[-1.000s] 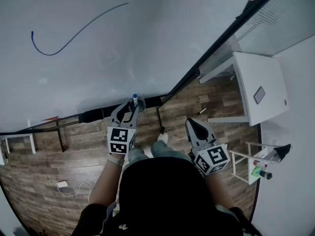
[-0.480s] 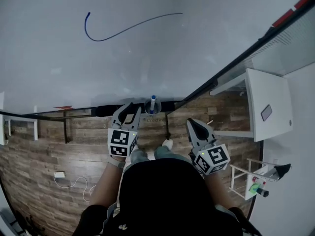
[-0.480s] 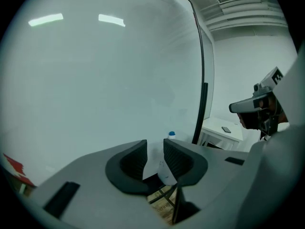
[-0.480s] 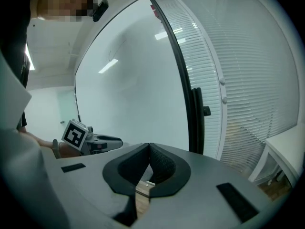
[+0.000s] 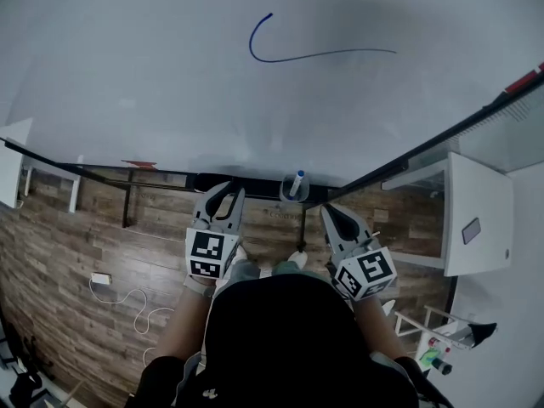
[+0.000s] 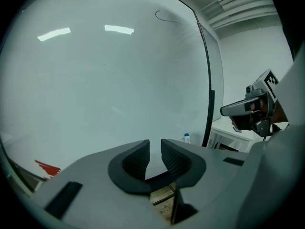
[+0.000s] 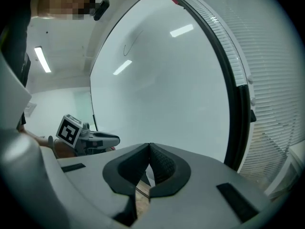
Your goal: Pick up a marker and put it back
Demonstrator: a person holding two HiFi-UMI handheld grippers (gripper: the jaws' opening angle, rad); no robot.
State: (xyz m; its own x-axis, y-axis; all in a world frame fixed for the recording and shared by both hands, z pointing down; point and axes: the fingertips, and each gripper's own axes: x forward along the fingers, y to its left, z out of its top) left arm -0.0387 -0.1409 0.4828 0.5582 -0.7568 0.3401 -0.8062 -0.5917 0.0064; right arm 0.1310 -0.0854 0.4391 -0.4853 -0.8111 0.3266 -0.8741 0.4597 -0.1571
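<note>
A blue-capped marker (image 5: pixel 297 183) stands upright in a small holder on the whiteboard's black tray (image 5: pixel 229 183); in the left gripper view the marker (image 6: pixel 186 138) shows small, right of the jaws. My left gripper (image 5: pixel 219 195) hangs in front of the tray, left of the marker and apart from it. Its jaws (image 6: pixel 155 147) have just been closing; a narrow gap remains with nothing in it. My right gripper (image 5: pixel 333 215) is below and right of the marker, its pads touching at the tips (image 7: pixel 149 149), holding nothing.
The whiteboard (image 5: pixel 170 75) fills the upper view and bears a curved blue line (image 5: pixel 314 53). A white table (image 5: pixel 480 211) stands at the right. A cable and plug (image 5: pixel 119 287) lie on the wood floor at the left. A red piece (image 5: pixel 140 164) sits on the tray.
The left gripper's tips were around the marker one second ago; now they are clear of it, and the marker stays in its holder to their right. Both grippers shifted left along the board.
</note>
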